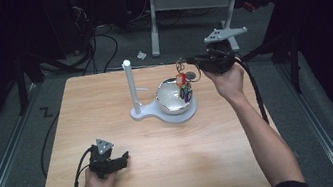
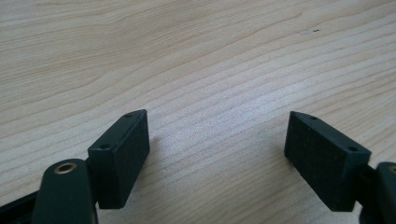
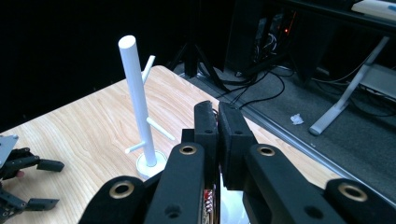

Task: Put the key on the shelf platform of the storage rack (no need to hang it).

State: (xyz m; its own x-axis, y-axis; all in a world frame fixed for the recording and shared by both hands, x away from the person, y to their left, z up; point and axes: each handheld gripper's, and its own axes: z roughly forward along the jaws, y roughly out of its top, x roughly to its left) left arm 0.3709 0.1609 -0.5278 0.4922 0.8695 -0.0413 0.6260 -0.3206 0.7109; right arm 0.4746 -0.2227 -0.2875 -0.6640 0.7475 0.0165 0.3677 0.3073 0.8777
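A white peg stand (image 1: 131,86) rises from a flat base that also carries a shiny round bowl (image 1: 164,100) at the table's far middle. My right gripper (image 1: 189,62) is held above the bowl's right rim, shut on a thin ring from which a bunch of small charms (image 1: 182,81) hangs over the bowl. In the right gripper view its jaws (image 3: 218,126) are pressed together, with the peg stand (image 3: 140,107) beyond them. My left gripper (image 1: 123,160) rests low over the near left of the wooden table, open and holding nothing (image 2: 217,140).
The wooden table (image 1: 175,163) has bare room around the stand. Beyond its far edge are a white desk frame (image 1: 190,1), floor cables (image 1: 106,42) and a scrap of paper (image 1: 141,55). The left gripper (image 3: 28,182) lies at the lower left of the right gripper view.
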